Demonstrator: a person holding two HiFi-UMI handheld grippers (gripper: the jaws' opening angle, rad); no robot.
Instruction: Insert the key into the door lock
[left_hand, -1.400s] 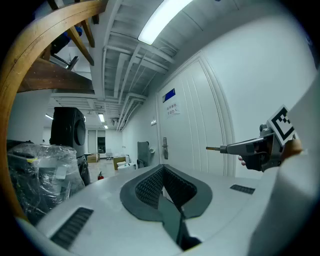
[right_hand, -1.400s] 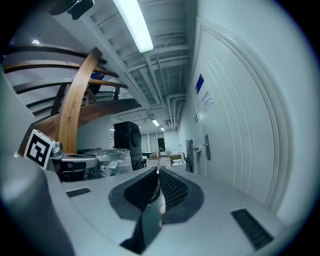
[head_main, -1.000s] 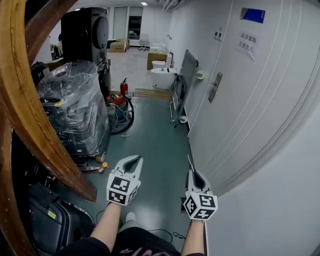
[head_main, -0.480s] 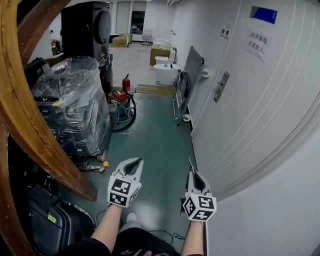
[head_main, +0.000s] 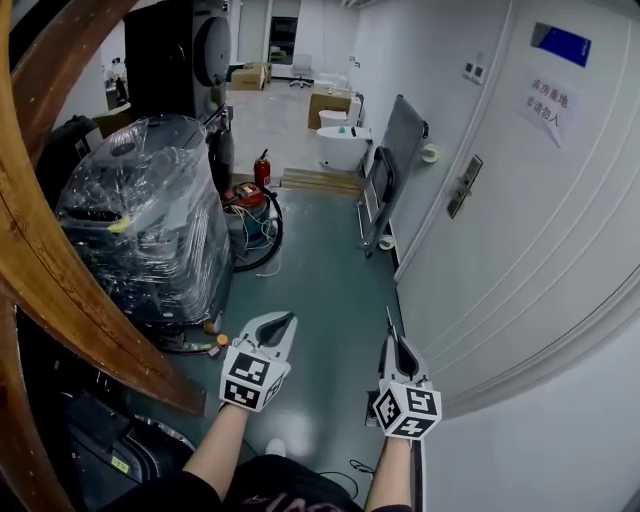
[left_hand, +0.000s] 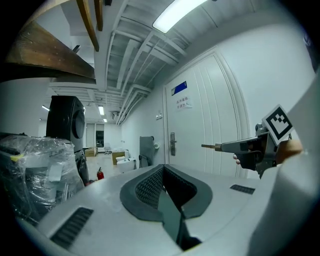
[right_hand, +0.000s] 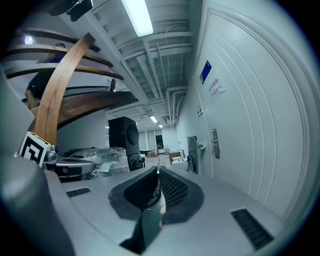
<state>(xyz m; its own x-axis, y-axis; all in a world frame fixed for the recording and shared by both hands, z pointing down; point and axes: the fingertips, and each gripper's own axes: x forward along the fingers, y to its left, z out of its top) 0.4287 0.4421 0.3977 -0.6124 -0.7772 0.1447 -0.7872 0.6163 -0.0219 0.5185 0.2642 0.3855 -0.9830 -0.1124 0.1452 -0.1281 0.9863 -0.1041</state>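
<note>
- Since a second ago, the left tongs (head_main: 283, 322) and right tongs (head_main: 393, 343) have been raised slightly in the head view; the door lock (head_main: 466, 184) is shifted rightward.
- The left tongs are clenched, empty.
- The key (head_main: 388, 318) is clamped in the right tongs, well apart from the door lock.

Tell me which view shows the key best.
The left gripper view: the key sticks out side-on from the right gripper, against the white door. The right gripper view sees it edge-on, a thin sliver; the head view shows only a small tip.
</note>
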